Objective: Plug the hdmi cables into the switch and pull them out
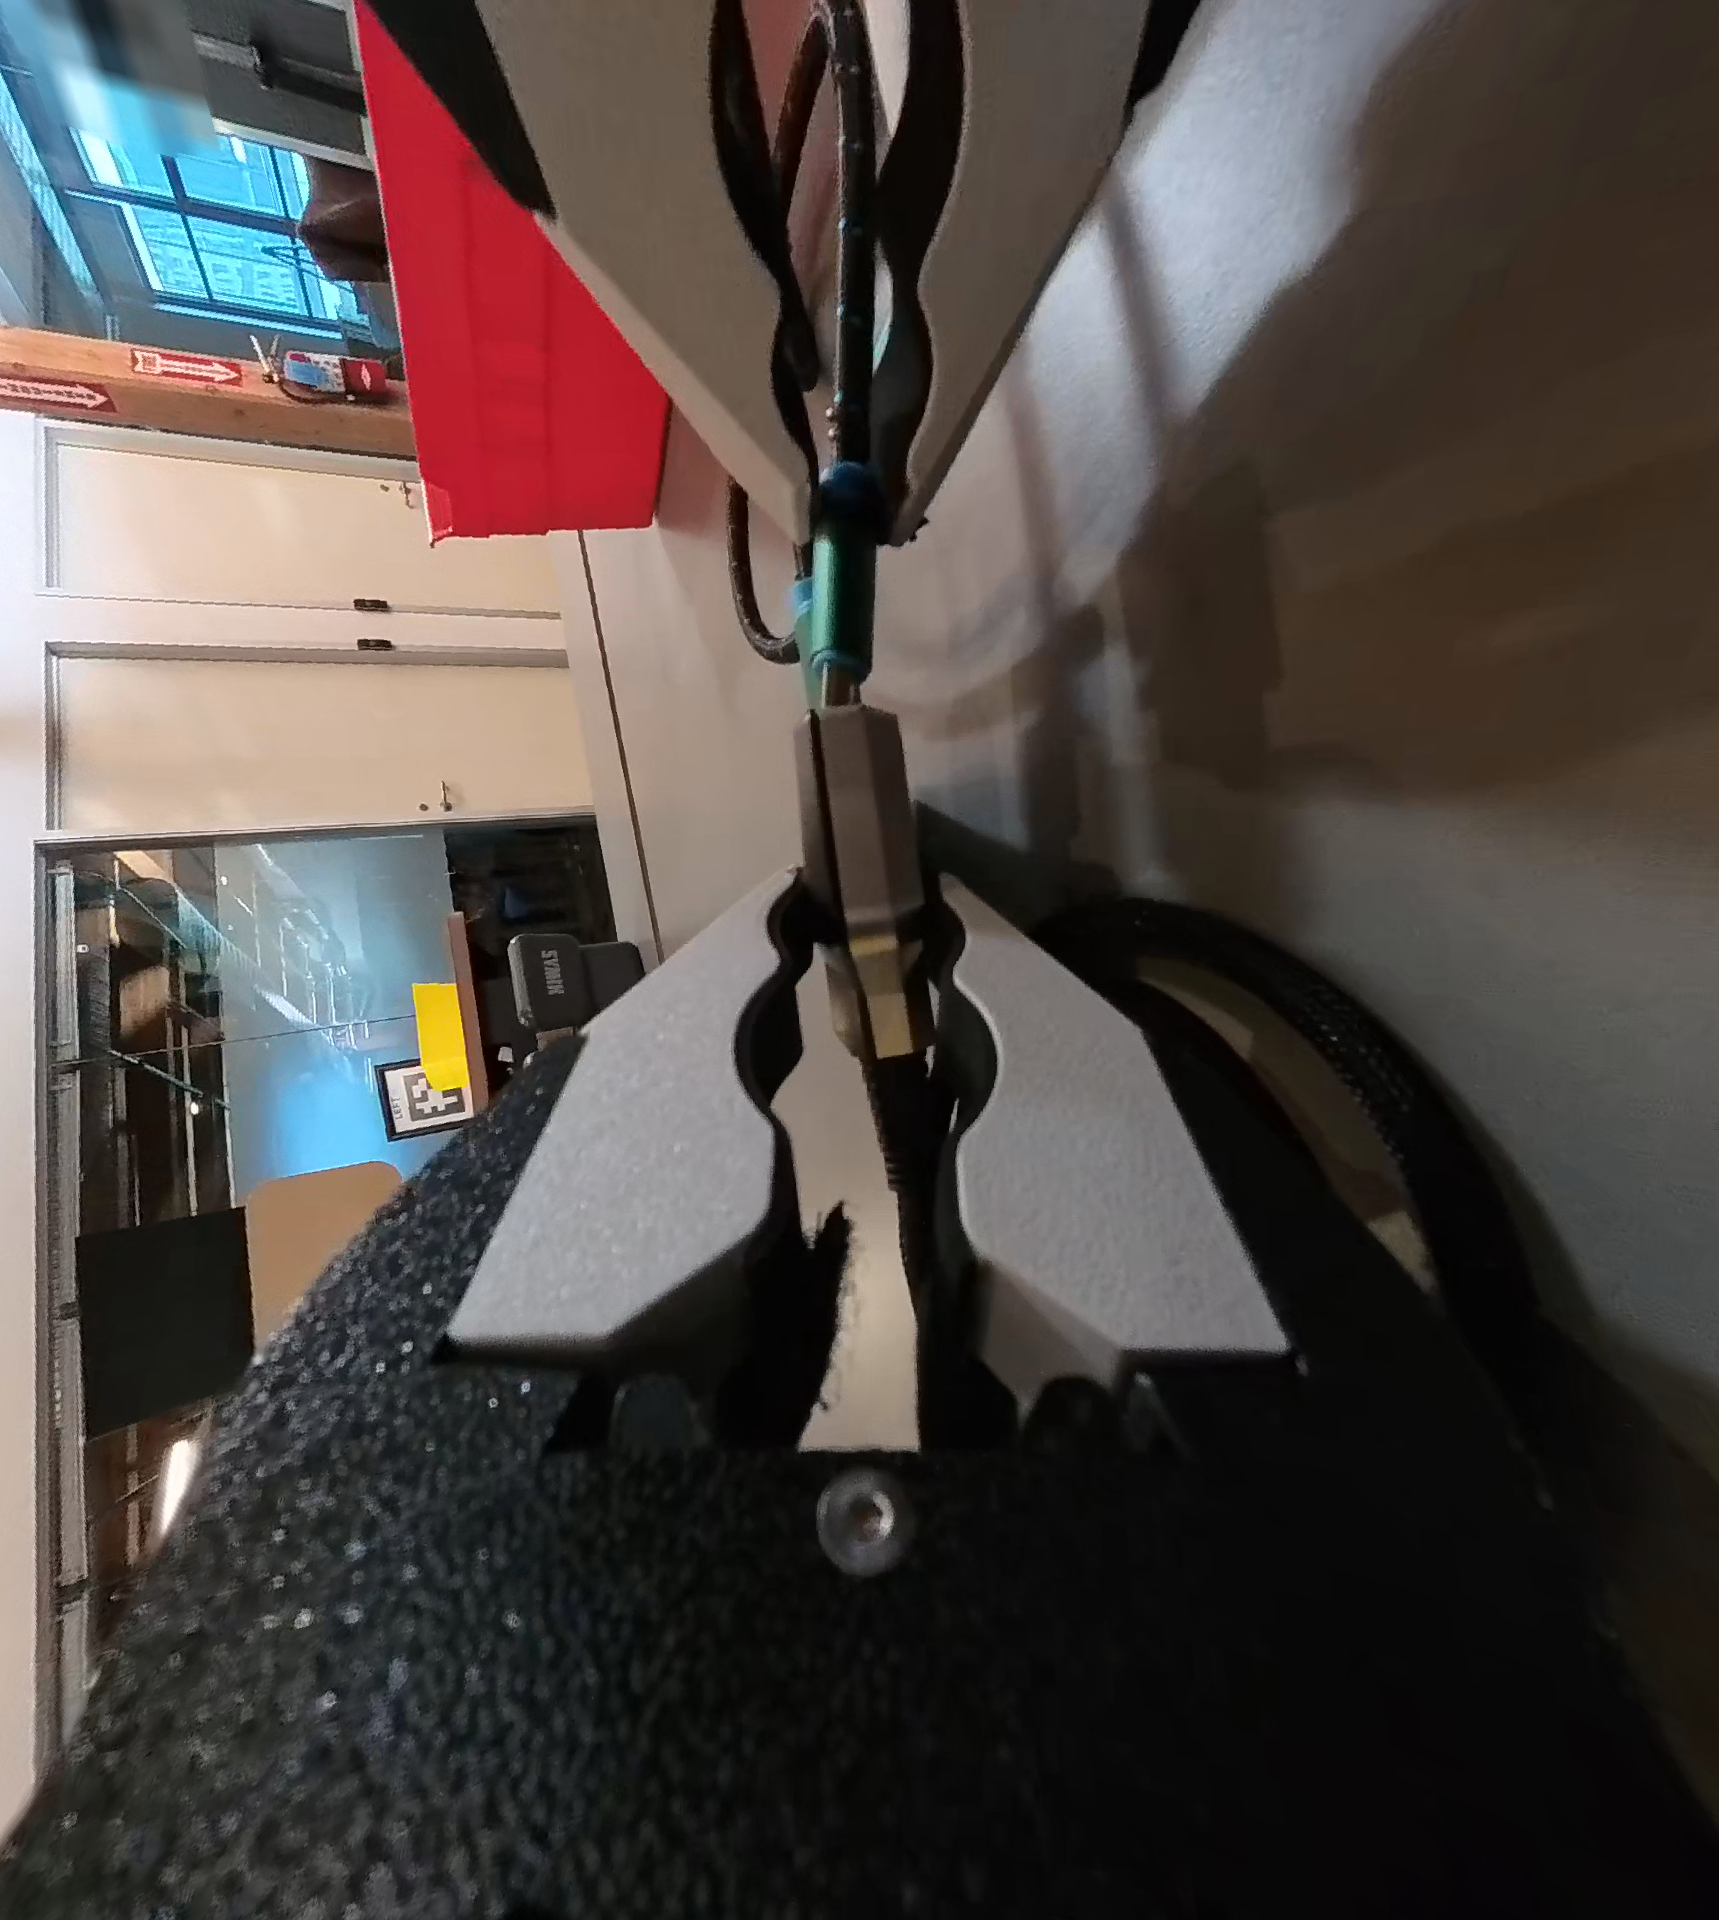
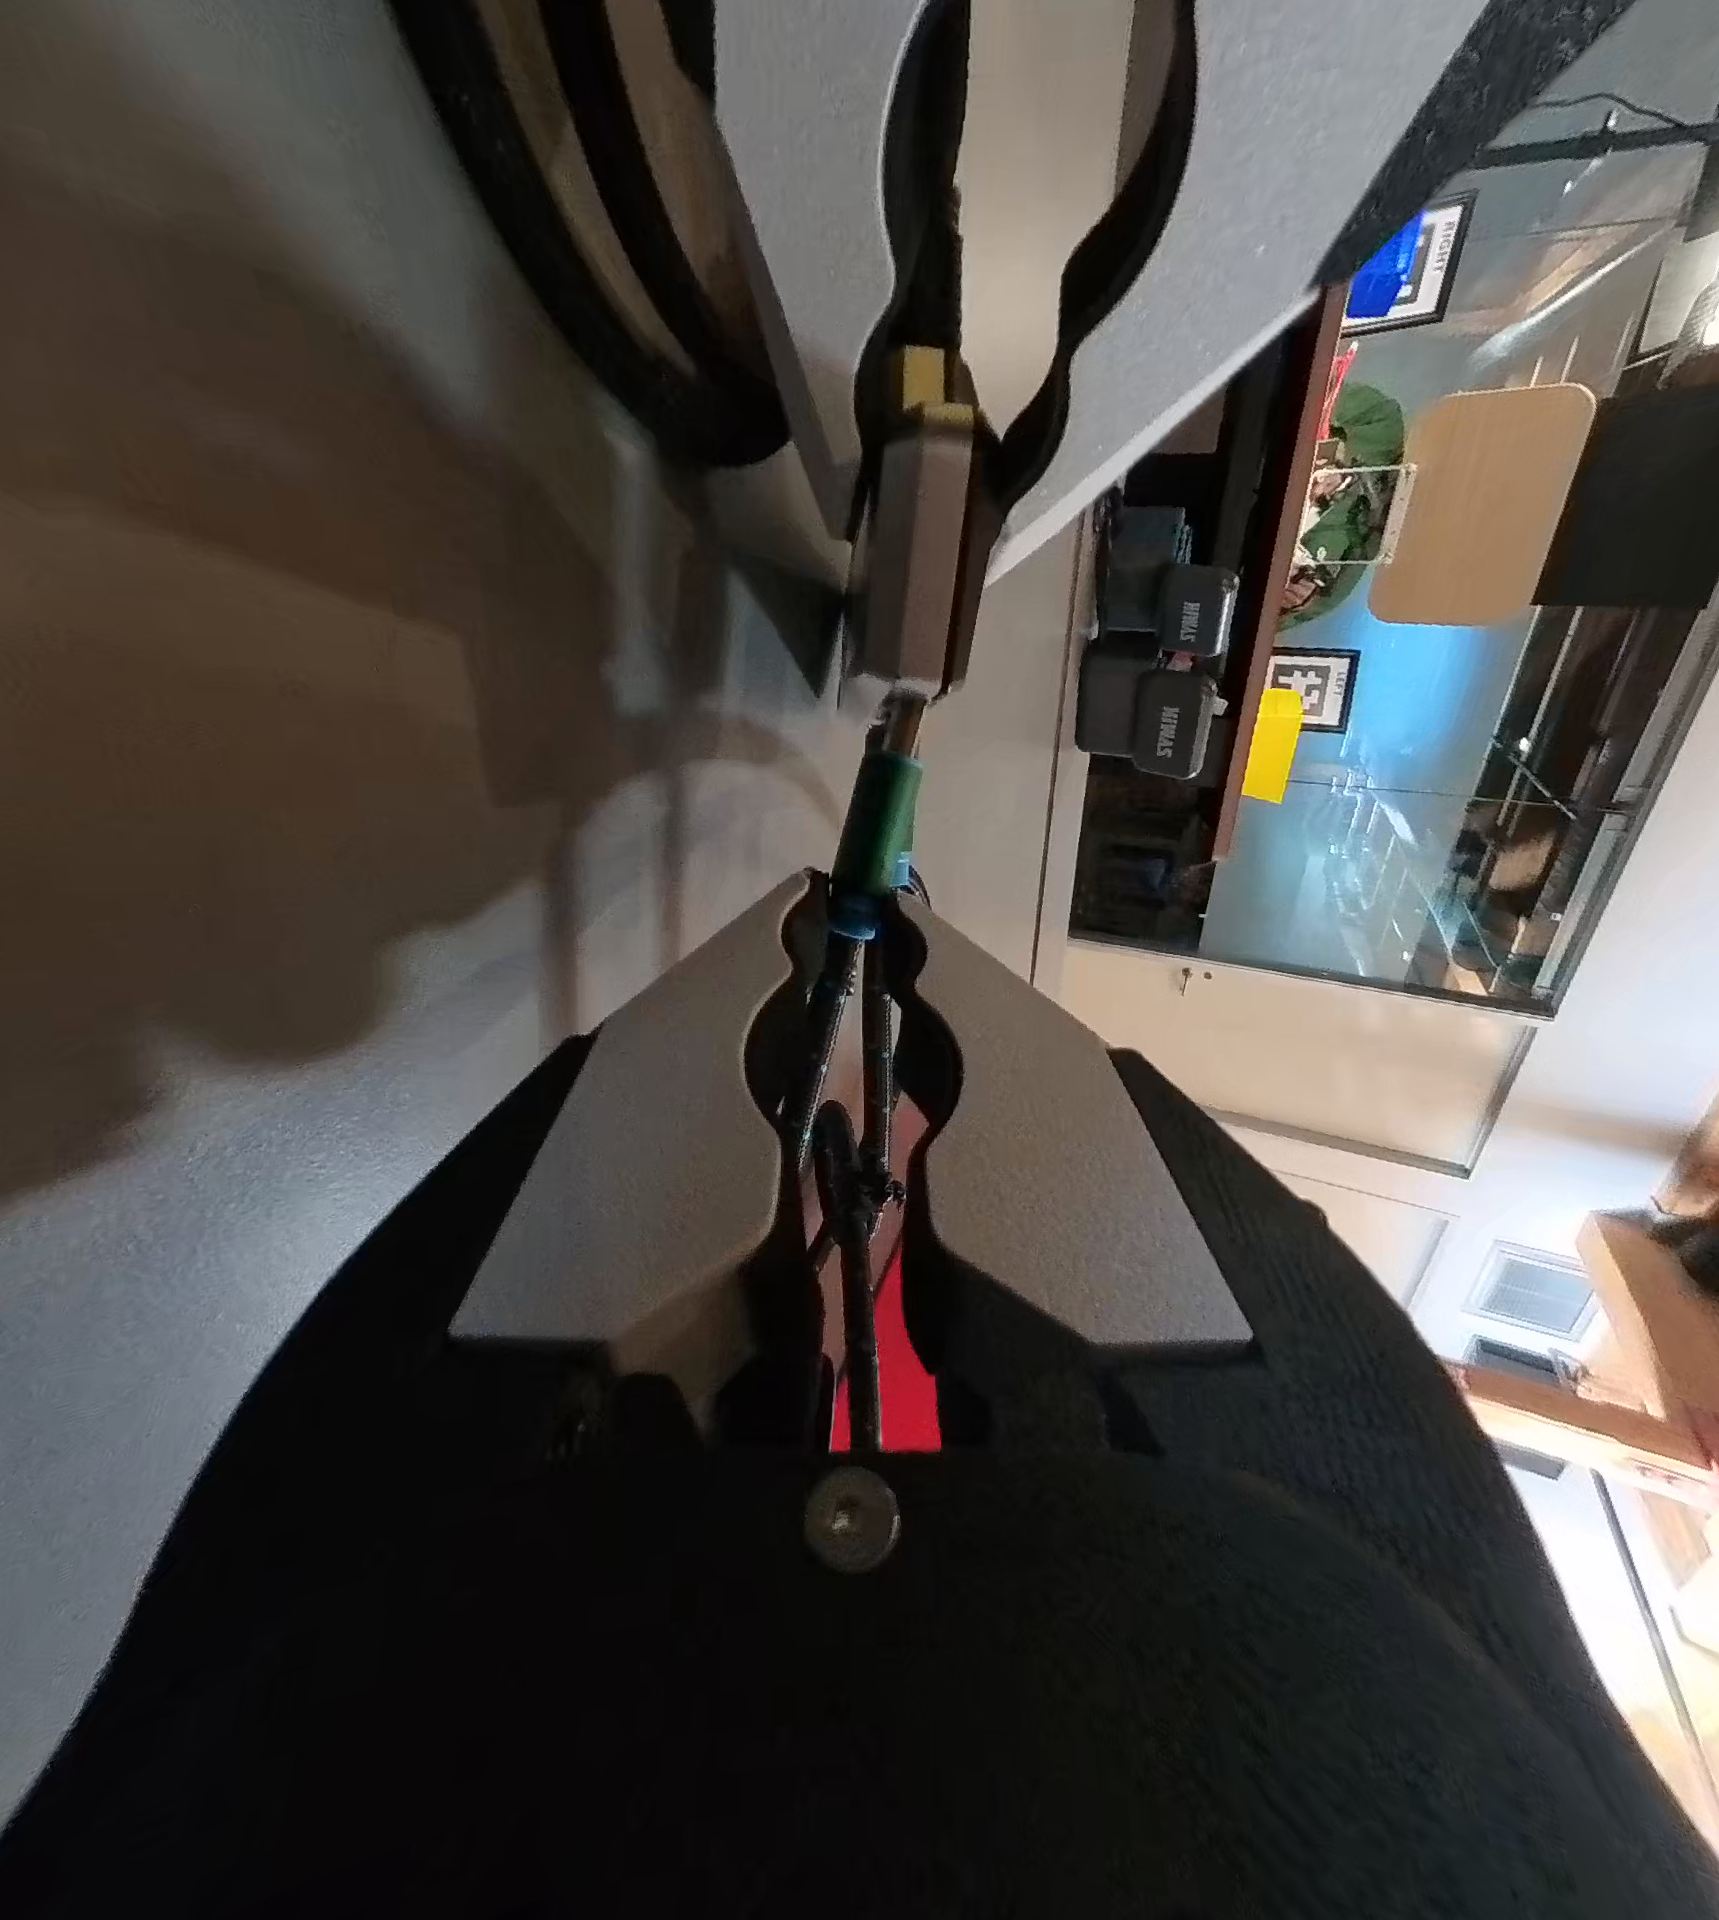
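A: What did the left tool (image 1: 860, 914) have in its grip?

B: It was clamped on a grey metal block (image 1: 855, 821), apparently the switch, with a gold-coloured collar and a braided black cable (image 1: 894, 1122) running back between its fingers (image 1: 668, 1122).

A: And the right tool (image 2: 860, 904)?

B: It was closed around the dark braided HDMI cable (image 2: 829, 1029) just behind the green plug (image 2: 876, 821), at a blue band (image 2: 850, 920). The two tools faced each other, tip to tip.

A: Where was the plug relative to the switch?

B: In line with it, its metal tip (image 2: 902, 717) at the switch's end face. How far it was seated could not be told.

A: What lay beside the switch?

B: The white counter (image 1: 1457, 727) ran along one side, and a red bin (image 1: 512, 343) stood beyond the right tool in the left wrist view.
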